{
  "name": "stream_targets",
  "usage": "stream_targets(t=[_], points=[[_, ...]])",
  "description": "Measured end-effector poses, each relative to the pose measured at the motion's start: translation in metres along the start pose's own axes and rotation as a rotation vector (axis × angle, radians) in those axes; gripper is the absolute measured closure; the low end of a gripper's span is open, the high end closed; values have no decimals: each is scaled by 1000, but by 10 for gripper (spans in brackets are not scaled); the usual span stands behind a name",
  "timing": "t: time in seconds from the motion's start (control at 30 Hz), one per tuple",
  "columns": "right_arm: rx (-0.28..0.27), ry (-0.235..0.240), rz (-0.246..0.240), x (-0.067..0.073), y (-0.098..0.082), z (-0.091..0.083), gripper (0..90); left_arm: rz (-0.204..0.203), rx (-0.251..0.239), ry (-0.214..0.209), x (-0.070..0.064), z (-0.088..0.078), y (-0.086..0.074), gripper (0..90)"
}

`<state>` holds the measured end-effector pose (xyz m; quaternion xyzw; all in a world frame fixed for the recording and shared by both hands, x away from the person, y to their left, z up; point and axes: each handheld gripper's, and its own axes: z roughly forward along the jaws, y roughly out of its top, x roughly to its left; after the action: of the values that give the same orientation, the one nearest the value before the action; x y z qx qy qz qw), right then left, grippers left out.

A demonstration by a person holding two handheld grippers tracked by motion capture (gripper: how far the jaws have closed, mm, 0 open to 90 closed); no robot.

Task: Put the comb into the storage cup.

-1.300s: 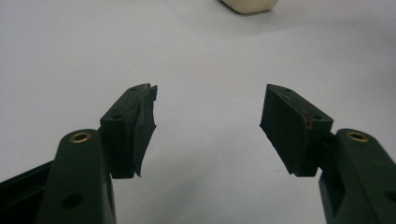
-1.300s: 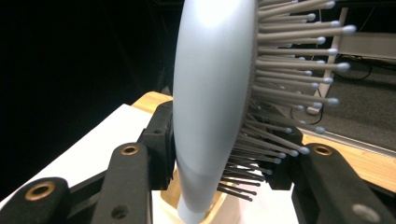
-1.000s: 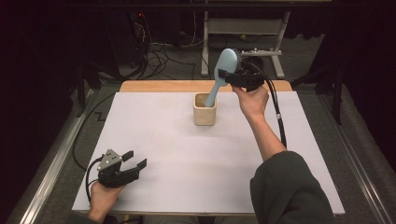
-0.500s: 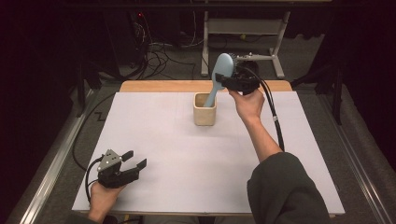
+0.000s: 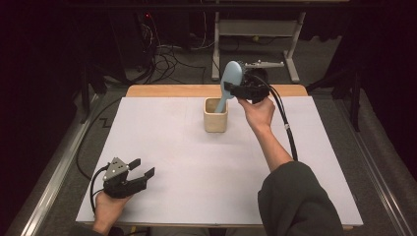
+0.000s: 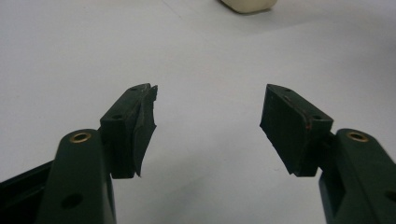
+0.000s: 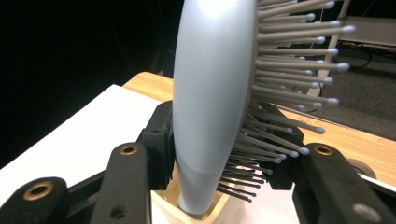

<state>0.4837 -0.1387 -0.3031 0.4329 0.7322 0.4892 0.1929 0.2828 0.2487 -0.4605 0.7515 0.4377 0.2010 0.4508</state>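
- Dark surroundings with tangled cables (image 5: 162,59) and a metal frame (image 5: 255,29) on the floor are seen beyond the far edge of the table, in the high view.
- A white sheet (image 5: 196,162) is spread over the wooden table (image 5: 167,90), whose bare wood is left showing as a strip along the far edge.
- A pale square holder (image 5: 215,114) is stood upright on the sheet, near the far edge and about midway across.
- A light blue hairbrush (image 5: 230,78) is held with its handle end lowered into the holder and its head raised above the rim, tilted towards the right.
- The right gripper (image 5: 235,89) is clamped on the hairbrush just below the head; in the right gripper view one jaw is pressed against the smooth back of the brush (image 7: 210,93) and the other is set among the bristles (image 7: 289,70).
- In that same view the handle end is seen inside the opening of the holder (image 7: 196,212); whether it touches the bottom cannot be told.
- The right gripper's black cable (image 5: 287,132) is trailed down beside the person's forearm, and a dark sleeve (image 5: 295,201) is seen at the near right.
- The left gripper (image 5: 142,167) is rested on the sheet at the near left corner, well apart from the holder, with its jaws spread and nothing between them.
- In the left gripper view the bare sheet (image 6: 205,70) is seen between the two parted pads (image 6: 292,126), with the base of the holder (image 6: 247,4) far ahead at the top edge.
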Motion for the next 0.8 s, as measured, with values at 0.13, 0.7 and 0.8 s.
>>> stream_targets(t=[0.13,0.7,0.8], points=[[8,1,-1,2,-2,3,542,-2,-5,-2,0,0,0,353],[40,-5,10,2,-18,20,531,-10,-5,-3,1,0,-1,355],[52,-9,17,0,-20,22,530,-12,-7,-3,1,0,-1,355]])
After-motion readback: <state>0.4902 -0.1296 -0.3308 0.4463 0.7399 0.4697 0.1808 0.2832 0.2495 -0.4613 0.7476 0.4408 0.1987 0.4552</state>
